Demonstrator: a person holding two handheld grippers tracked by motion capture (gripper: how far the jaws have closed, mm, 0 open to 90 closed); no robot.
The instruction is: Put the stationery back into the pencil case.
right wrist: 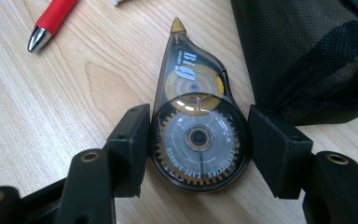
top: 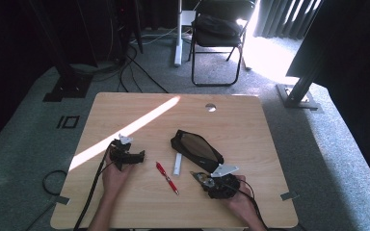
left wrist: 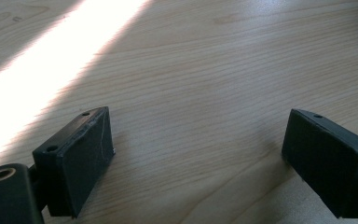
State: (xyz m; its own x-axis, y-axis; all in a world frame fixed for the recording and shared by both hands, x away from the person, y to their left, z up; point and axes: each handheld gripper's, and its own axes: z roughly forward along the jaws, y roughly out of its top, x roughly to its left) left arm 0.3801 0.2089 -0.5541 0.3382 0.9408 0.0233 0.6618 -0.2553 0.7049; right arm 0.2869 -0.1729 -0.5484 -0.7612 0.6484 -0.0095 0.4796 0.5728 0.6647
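At lower left, the left gripper rests on the table, jaws wide apart around bare wood. At lower right, the right gripper clamps a transparent, drop-shaped correction tape dispenser at its round end, lying flat beside the black pouch.

Left claw: bare light wooden surface between and ahead of its wide-apart jaws.
Right claw: clear teardrop-shaped correction tape dispenser fills the gap between the jaws.
Right of dispenser: black fabric pouch just beside, blocking that side.
Left of dispenser: red pen near, bare wood between.
Far half of surface: open.
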